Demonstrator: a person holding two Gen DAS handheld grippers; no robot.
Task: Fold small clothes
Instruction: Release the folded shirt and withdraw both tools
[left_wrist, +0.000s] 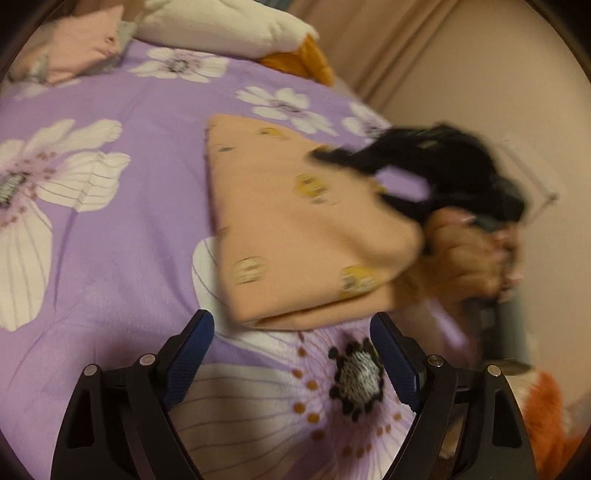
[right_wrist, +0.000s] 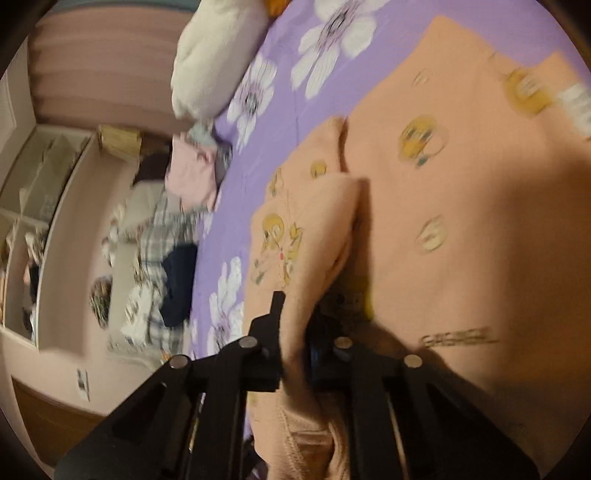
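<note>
A peach garment (left_wrist: 295, 229) with yellow cartoon prints lies folded on the purple flowered bedsheet (left_wrist: 129, 229). My left gripper (left_wrist: 291, 326) stands open just short of the garment's near edge, with only sheet between its blue pads (left_wrist: 188, 354). The right gripper (left_wrist: 417, 166), blurred and held by a hand (left_wrist: 469, 251), sits at the garment's right side. In the right wrist view the right gripper (right_wrist: 299, 306) is shut on a raised fold of the peach garment (right_wrist: 461, 221), which bunches up between the fingers.
A white plush pillow (left_wrist: 229, 26) and an orange cloth (left_wrist: 306, 62) lie at the bed's far end, with pink folded clothes (left_wrist: 85, 48) at the far left. Beside the bed are a pile of checked and dark clothes (right_wrist: 166, 273), shelves (right_wrist: 40, 192) and a wall (left_wrist: 480, 74).
</note>
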